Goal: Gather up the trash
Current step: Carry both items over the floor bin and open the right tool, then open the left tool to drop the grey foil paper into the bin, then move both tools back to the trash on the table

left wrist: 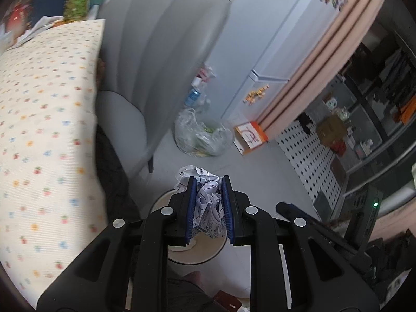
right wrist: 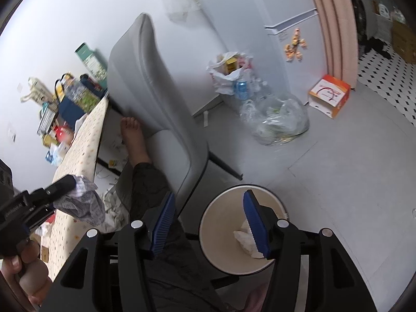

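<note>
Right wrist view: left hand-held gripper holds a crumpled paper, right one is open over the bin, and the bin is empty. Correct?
Not quite: the bin isn't empty. The right wrist view shows a white crumpled tissue lying inside it. The rest holds: the left hand-held gripper is shut on the crumpled paper, and the right hand-held gripper is open over the bin.

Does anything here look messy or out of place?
Yes. Torn paper scraps litter the floor under the table, beside a bare foot. By the fridge, a clear plastic bag of rubbish slumps open on the floor.
</note>
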Tool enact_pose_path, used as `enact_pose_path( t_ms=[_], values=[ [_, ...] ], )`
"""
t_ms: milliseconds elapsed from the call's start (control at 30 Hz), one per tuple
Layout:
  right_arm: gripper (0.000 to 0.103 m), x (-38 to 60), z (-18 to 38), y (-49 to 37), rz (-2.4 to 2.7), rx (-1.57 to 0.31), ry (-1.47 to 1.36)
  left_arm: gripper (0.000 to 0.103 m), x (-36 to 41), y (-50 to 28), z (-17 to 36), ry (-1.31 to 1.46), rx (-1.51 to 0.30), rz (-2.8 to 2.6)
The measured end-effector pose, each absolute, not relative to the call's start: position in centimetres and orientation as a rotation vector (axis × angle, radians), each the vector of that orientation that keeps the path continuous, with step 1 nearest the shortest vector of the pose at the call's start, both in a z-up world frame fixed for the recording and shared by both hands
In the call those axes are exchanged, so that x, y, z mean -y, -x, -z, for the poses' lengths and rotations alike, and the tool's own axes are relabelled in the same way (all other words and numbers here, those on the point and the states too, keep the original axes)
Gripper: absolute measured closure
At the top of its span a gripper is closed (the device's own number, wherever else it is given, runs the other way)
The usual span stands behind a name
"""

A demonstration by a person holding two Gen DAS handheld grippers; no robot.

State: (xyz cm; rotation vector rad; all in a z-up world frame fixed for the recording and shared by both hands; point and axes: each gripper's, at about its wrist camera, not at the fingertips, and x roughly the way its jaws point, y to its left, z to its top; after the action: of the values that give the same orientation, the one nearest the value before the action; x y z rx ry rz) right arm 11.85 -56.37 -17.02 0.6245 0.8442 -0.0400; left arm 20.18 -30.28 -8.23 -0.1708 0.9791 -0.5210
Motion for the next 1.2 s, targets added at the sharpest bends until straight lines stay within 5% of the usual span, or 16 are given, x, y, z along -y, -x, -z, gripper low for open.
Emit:
enact_pose_path(
  t_ms=[200,300,533,1200],
  values=[
    [0.045,59.9,16.2,-10.1,0.108,-0.803,-0.645,0.078,34.3,-20.2,9.4,0.136,-1.022,0.582],
    [0.045,61.3,15.9,-9.4,0.134,-0.790,-0.653,0.037,35.8,-20.2,10.0,0.129,-1.041,0.597],
    [0.045,62.3,15.5,-8.7,0.138,-0.772,-0.663,0.015,35.4,-20.1,9.6,0.140,-1.026,0.570],
    [0.009,53.4,10.9,-10.7,-0.002,-0.746,-0.549,0.006,23.3,-18.1,5.2,0.259,-0.885,0.409]
  ],
)
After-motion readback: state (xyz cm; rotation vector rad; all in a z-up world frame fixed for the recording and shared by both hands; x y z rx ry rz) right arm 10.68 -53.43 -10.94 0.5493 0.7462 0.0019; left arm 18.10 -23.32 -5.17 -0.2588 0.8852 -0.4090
